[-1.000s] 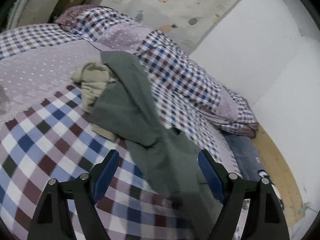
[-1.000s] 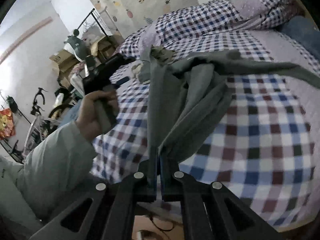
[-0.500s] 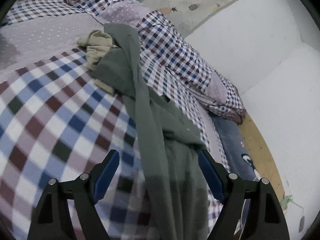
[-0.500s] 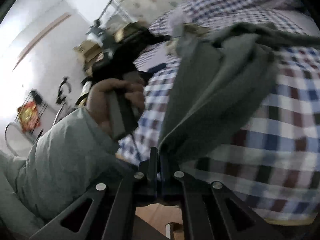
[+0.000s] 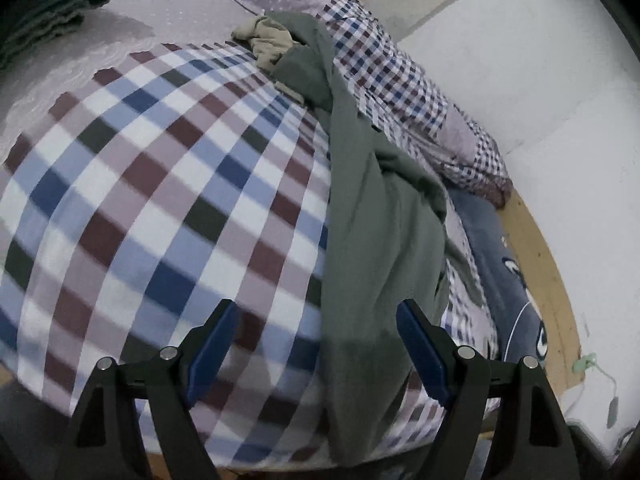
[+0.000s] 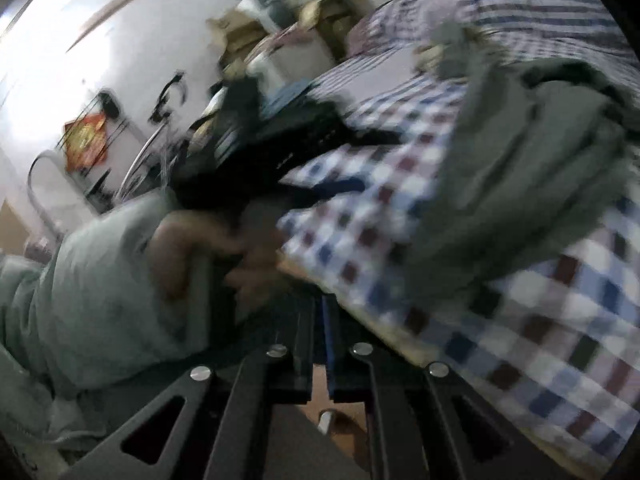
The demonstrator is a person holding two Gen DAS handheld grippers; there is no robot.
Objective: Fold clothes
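Two grippers, one green garment, not yet spread

Item: green garment (image 5: 372, 216), lying in a long twisted strip across the checked bedspread (image 5: 160, 184), its near end hanging over the bed's edge, its far end lapped over a crumpled beige garment (image 5: 268, 42).

Step in hand, as judged: drawing the garment out toward the bed's edge so it can be laid flat for folding. Done well, this probably calls for a second hold on a corner or hem beside the first, then pulling both evenly so the twist opens instead of tightening; the beige piece should not be dragged along.

Tool, left gripper (image 5: 316, 344): blue pads wide apart, holding nothing; the hanging cloth passes between them, contact unclear.

Tool, right gripper (image 6: 319, 344): fingers drawn together; view blurred by motion, so whether cloth is pinched there cannot be told.
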